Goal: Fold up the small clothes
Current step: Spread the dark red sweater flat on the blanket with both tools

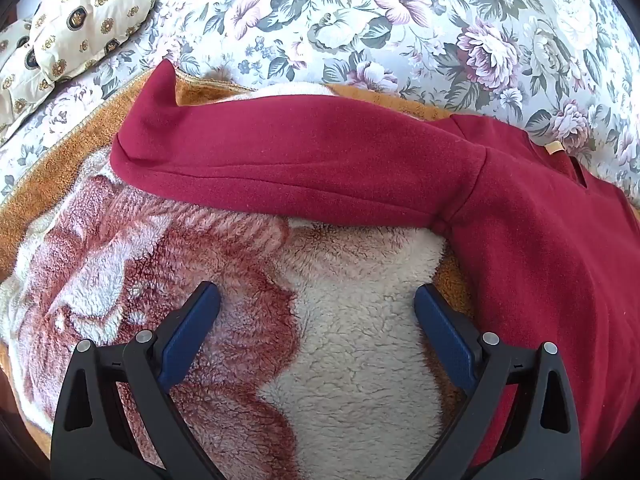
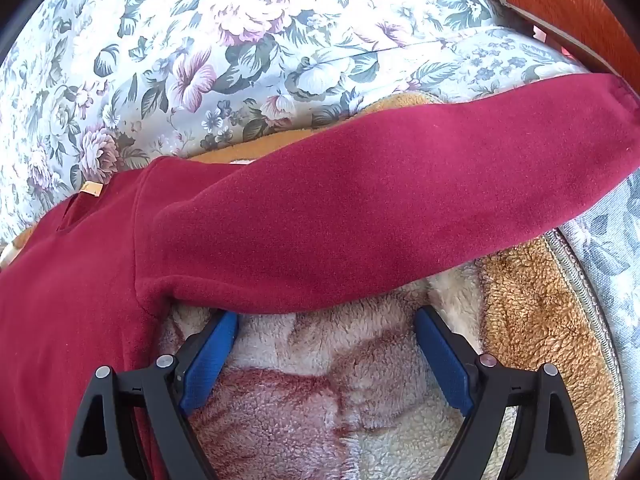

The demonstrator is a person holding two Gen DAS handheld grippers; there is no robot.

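Blue ribbed pads are lining the black plastic fingers of the left gripper (image 1: 317, 300), which is standing spread wide and gripping nothing, over a fluffy fleece blanket (image 1: 340, 360) with cream, rust-red and orange patches. Its right finger is lying just beside the body of the dark red sweater (image 1: 540, 260), which is spreading flat on the blanket. From that body one sleeve (image 1: 280, 156) is stretching out to the left across the view, long and smooth, of soft brushed fabric, and its cuff end is pointing up a little at the far left. The right gripper (image 2: 326, 318) is also standing wide apart and holding nothing; its fingertips are reaching the lower edge of the other sleeve (image 2: 380, 208), near the armpit seam, but I cannot tell if they are touching it. This sleeve is running to the right and slightly upward, with its cuff near the edge of the view. A small beige label (image 2: 91, 189) is showing at the neck. Beyond the blanket a floral bedcover (image 2: 240, 60) is lying, a cream patterned pillow (image 1: 88, 12) is resting at far left, and an orange ribbed object (image 2: 568, 4) is showing at upper right.
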